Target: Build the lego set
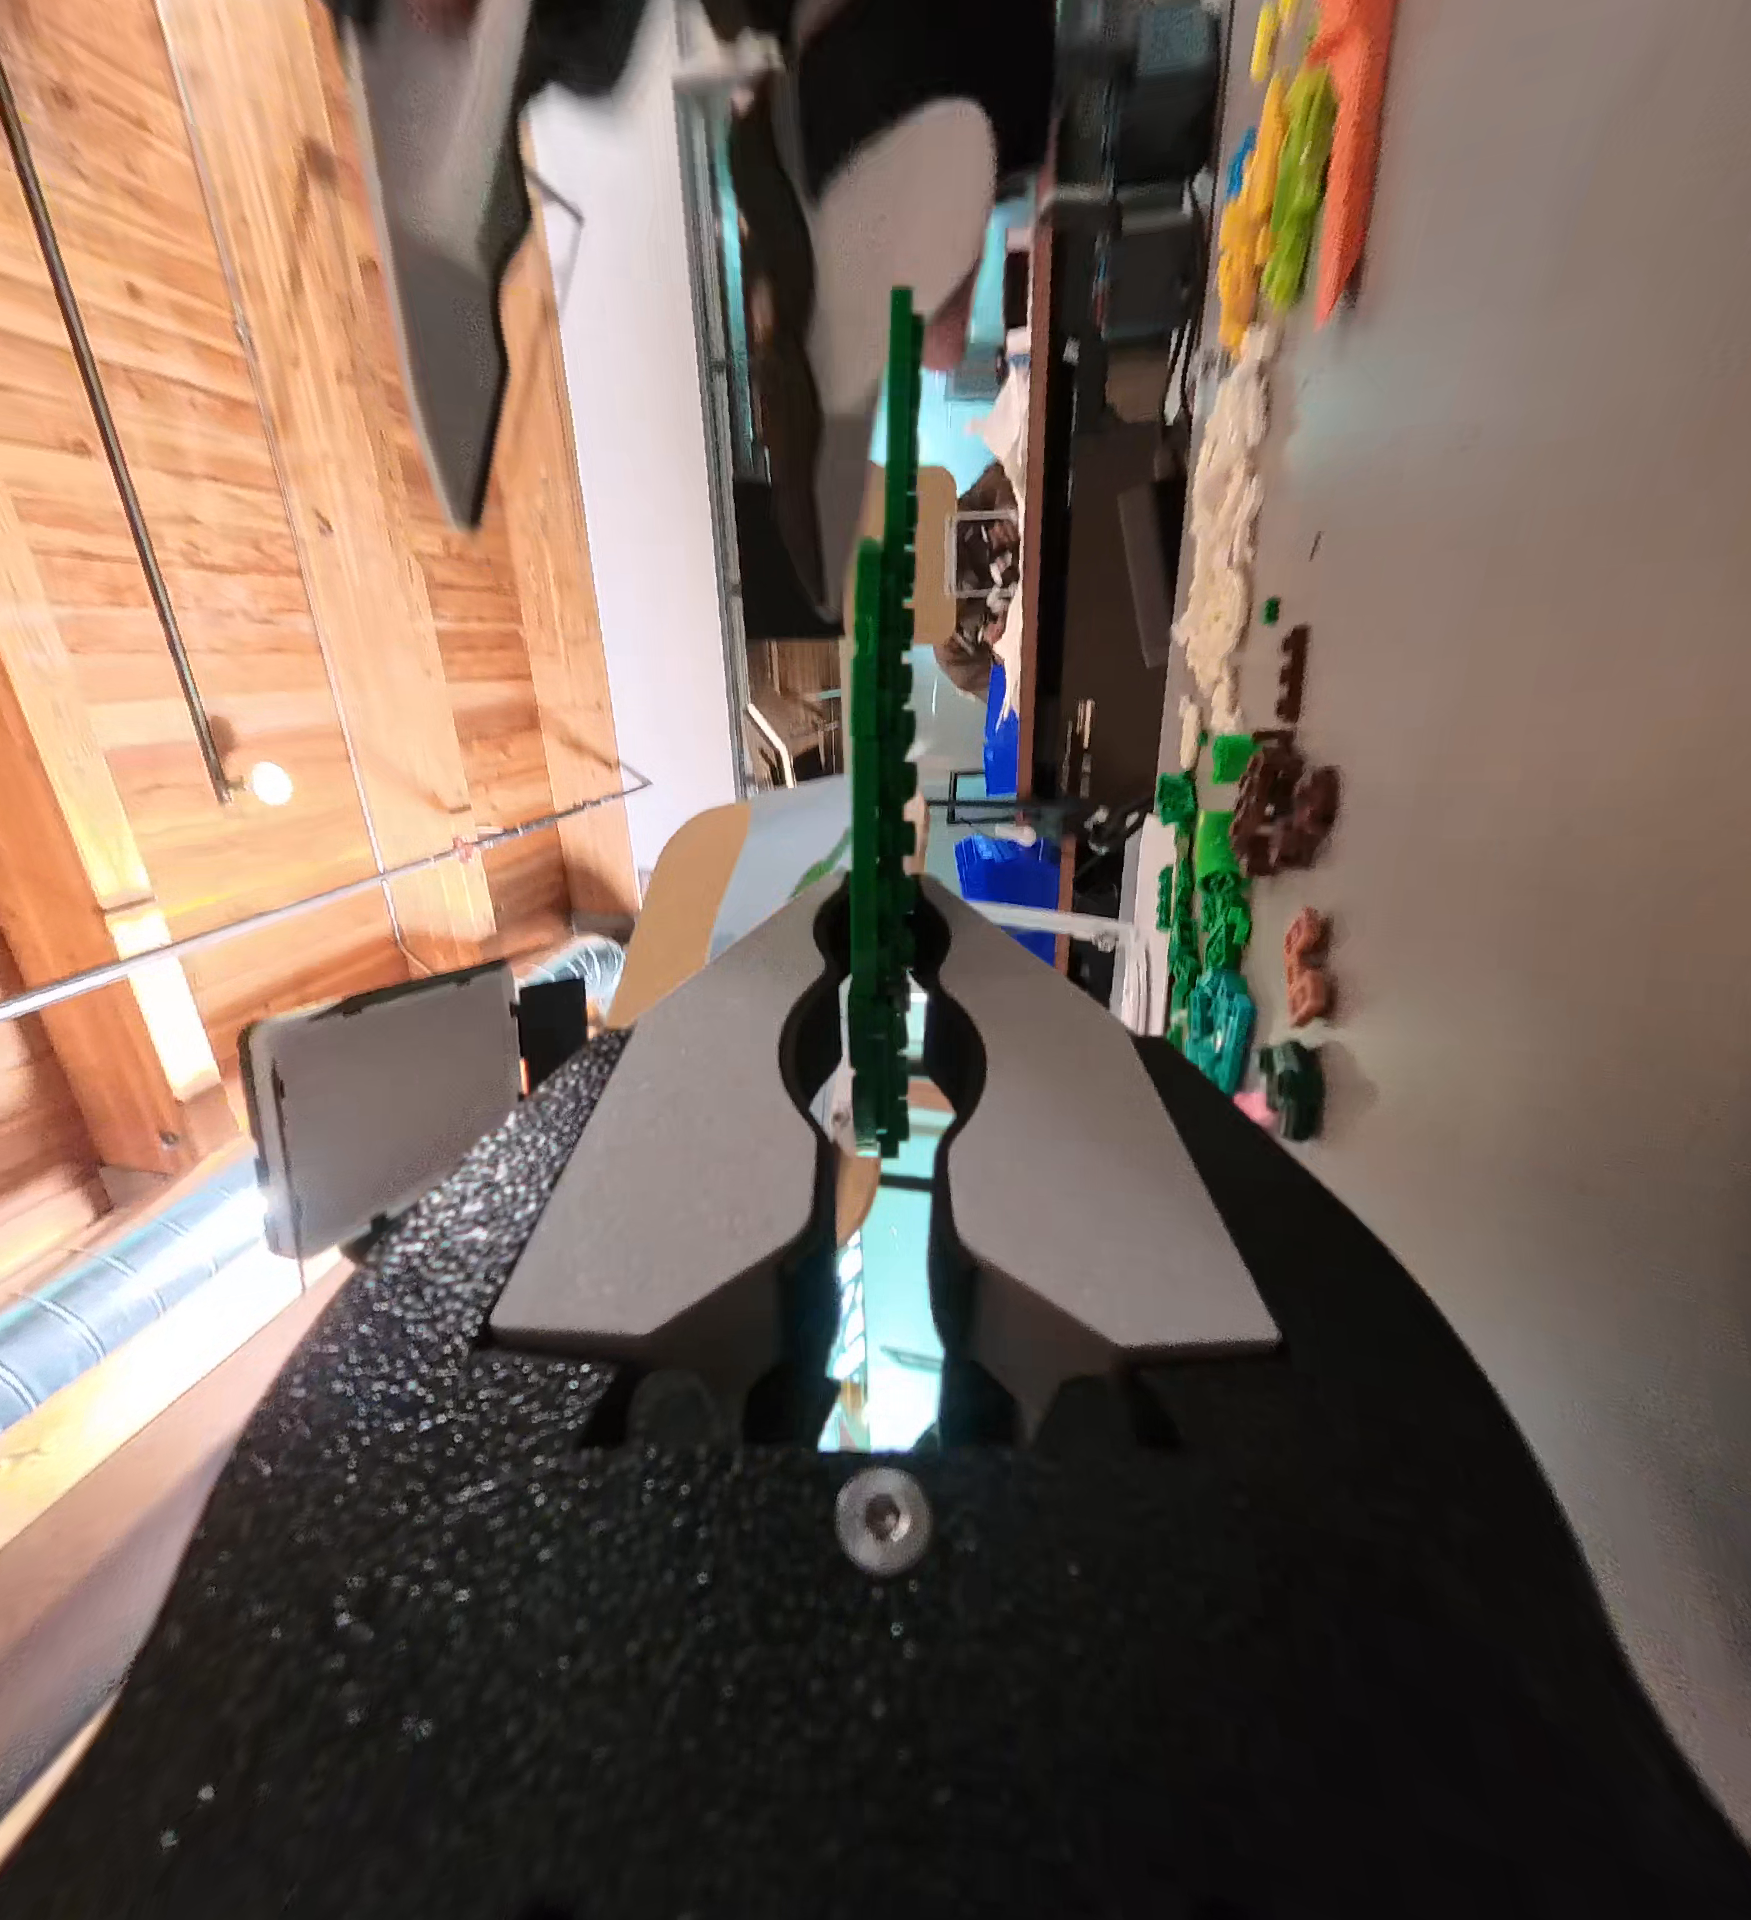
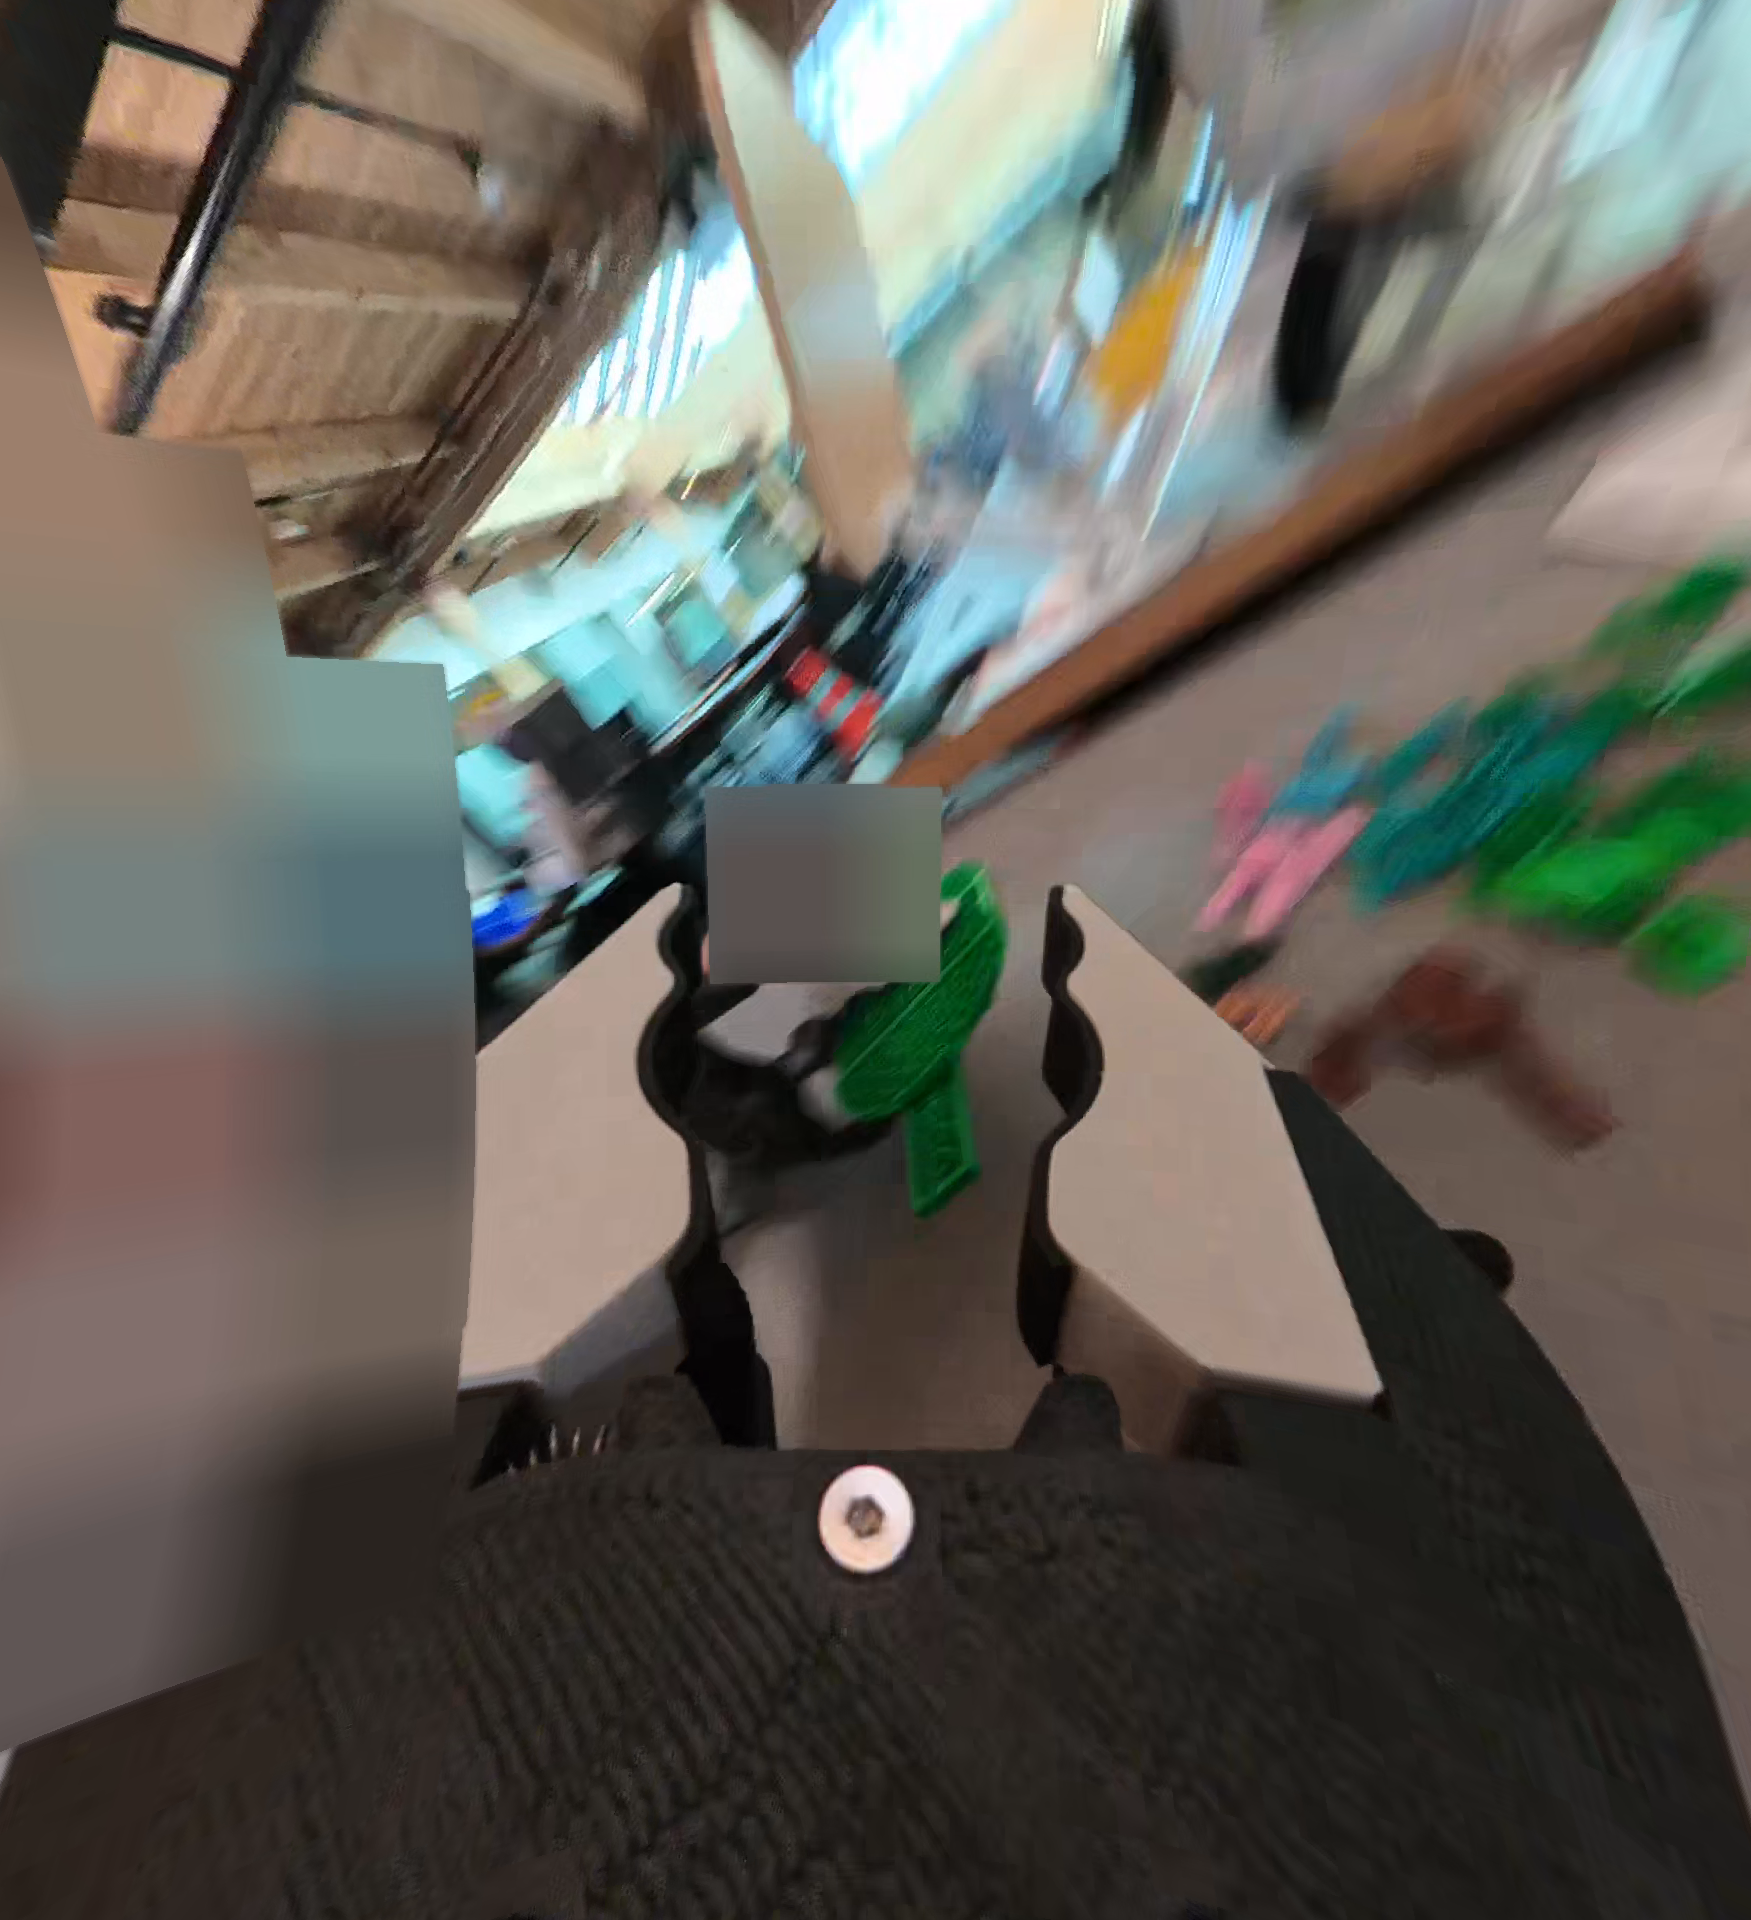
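Note:
My left gripper [image 1: 879, 894] is shut on a thin dark green studded plate [image 1: 886, 727]. I see the plate edge-on, and it sticks out well past the fingertips. My right gripper [image 2: 866, 914] is open, and neither finger touches anything. Between its fingers, farther off, the right wrist view shows the same green plate [image 2: 938, 1039] flat-on, with the left gripper's grey and black fingers [image 2: 757, 1029] clamped on it. In the left wrist view the right gripper's grey fingers [image 1: 881, 312] hang at the top, spread apart, close to the plate's far end.
A grey table [image 1: 1577, 935] carries sorted heaps of small bricks: white [image 1: 1224, 520], yellow and lime [image 1: 1276, 208], orange [image 1: 1354, 135], green and teal [image 1: 1209, 935], brown [image 1: 1286, 800]. Blurred green, teal and pink pieces [image 2: 1577, 831] lie at the right. Wooden walls lie behind.

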Demonstrator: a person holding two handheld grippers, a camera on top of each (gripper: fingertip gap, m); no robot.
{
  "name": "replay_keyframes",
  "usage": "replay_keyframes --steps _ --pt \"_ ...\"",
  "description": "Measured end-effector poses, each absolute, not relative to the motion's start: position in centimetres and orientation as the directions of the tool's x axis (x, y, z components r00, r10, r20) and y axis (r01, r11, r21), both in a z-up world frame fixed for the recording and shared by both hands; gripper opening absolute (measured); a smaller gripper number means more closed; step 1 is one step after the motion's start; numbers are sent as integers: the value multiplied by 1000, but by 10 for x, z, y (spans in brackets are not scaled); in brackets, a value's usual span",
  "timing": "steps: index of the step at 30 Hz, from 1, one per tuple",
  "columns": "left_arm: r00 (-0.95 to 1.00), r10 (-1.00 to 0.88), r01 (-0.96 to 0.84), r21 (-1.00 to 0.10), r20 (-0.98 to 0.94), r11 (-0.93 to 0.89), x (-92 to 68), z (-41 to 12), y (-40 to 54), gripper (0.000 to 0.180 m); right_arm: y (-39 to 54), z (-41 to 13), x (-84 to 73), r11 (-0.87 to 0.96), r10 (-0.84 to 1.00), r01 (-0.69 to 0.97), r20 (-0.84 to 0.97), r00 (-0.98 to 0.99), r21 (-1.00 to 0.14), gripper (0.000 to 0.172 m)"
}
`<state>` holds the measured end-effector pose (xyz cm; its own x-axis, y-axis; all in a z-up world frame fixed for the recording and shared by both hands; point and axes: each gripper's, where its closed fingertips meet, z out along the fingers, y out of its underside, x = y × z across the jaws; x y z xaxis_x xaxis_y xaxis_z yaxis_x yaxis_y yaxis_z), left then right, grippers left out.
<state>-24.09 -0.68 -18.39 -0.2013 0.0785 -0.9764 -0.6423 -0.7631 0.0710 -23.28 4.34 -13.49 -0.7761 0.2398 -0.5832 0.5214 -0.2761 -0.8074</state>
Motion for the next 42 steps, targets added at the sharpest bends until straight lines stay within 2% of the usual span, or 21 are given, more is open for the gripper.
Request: replay_keyframes --steps 1,3,4,6,8,12,14,16,25,31,42 --pt "-185 91 -621 45 -979 -783 -248 -182 -12 5 54 -123 -241 -350 341 344 -460 -820 -871 65" --pt "-122 157 -575 -59 -980 -816 -262 -182 -23 6 71 -107 -251 -406 535 36 -270 -800 -913 64" --pt "-94 157 -561 -78 -983 -824 -266 -186 -27 5 76 -106 -256 -372 637 -80 -192 -746 -925 64" --pt "-89 139 -550 -68 -986 -832 -271 -190 -29 5 91 -114 -271 -239 834 -239 -73 -548 -941 59" --pt "-71 134 -551 -73 -988 -832 -272 -192 -29 5 105 -119 -279 -99 937 -321 21 -349 -942 52" --pt "-24 118 -607 -80 -993 -791 -263 -200 -18 6 114 -136 -282 114 977 -327 165 -134 -938 39" --pt "-27 107 -625 -67 -994 -778 -258 -202 -13 6 114 -144 -284 181 969 -302 222 -105 -936 30" --pt "-15 114 -634 -79 -993 -770 -256 -203 -10 6 111 -145 -284 215 959 -301 259 -112 -929 28" --pt "57 173 -639 -169 -983 -750 -257 -203 -12 6 100 -152 -282 229 944 -289 285 -169 -929 23" --pt "41 143 -653 -135 -989 -745 -252 -206 -7 6 98 -152 -281 244 939 -293 301 -166 -924 20" --pt "69 132 -655 -144 -989 -742 -251 -212 -5 6 96 -153 -281 241 936 -292 301 -181 -926 19"
